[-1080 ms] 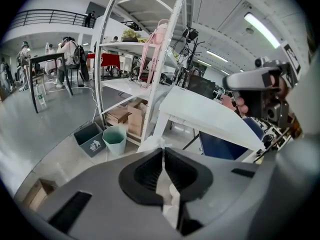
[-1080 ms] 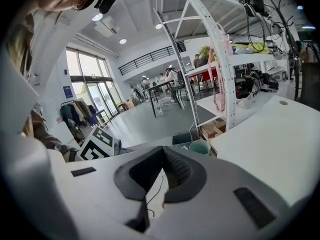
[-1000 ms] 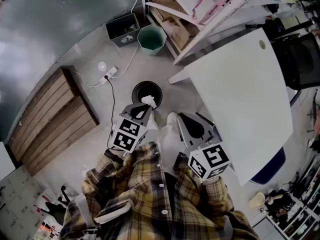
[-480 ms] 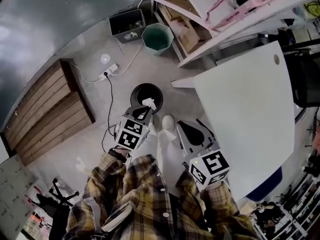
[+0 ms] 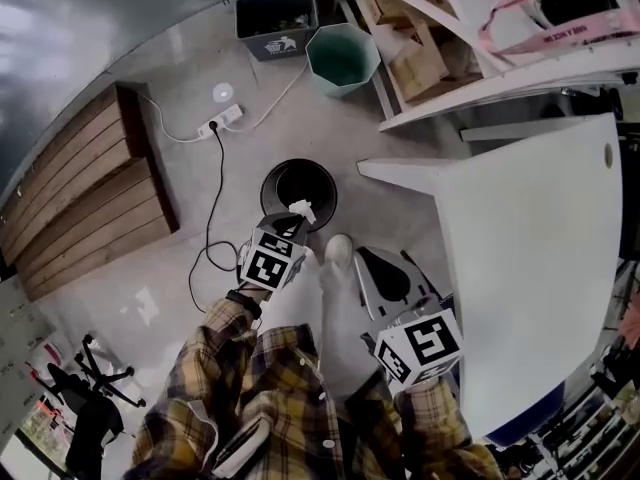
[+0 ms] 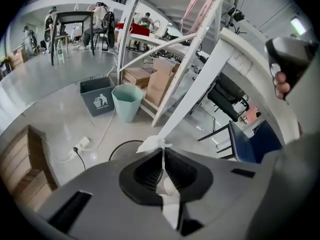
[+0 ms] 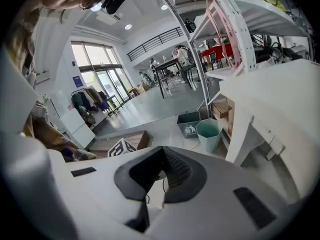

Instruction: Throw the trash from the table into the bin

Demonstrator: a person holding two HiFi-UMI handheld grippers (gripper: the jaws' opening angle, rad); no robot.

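Note:
A round black bin [image 5: 268,182] stands on the grey floor beside the white table [image 5: 530,268]. My left gripper [image 5: 293,220] hovers at the bin's near rim, shut on a crumpled white tissue [image 5: 302,208]. In the left gripper view the tissue [image 6: 152,144] sticks out past the closed jaws, with the bin's rim [image 6: 120,148] just beyond it. My right gripper [image 5: 362,256] hangs lower right of the bin, next to the table's edge. Its jaws meet at the tips with nothing between them [image 7: 162,151].
A teal bin [image 5: 342,56] and a dark grey recycling bin [image 5: 277,13] stand by a white shelf rack [image 5: 480,63]. A power strip [image 5: 225,120] and its cable lie left of the black bin, beside a wooden pallet [image 5: 80,198]. A white shoe [image 5: 338,250] shows between the grippers.
Both grippers have sunk toward the floor. The left one still holds the tissue at the black bin's near rim. The right one stays beside the table.

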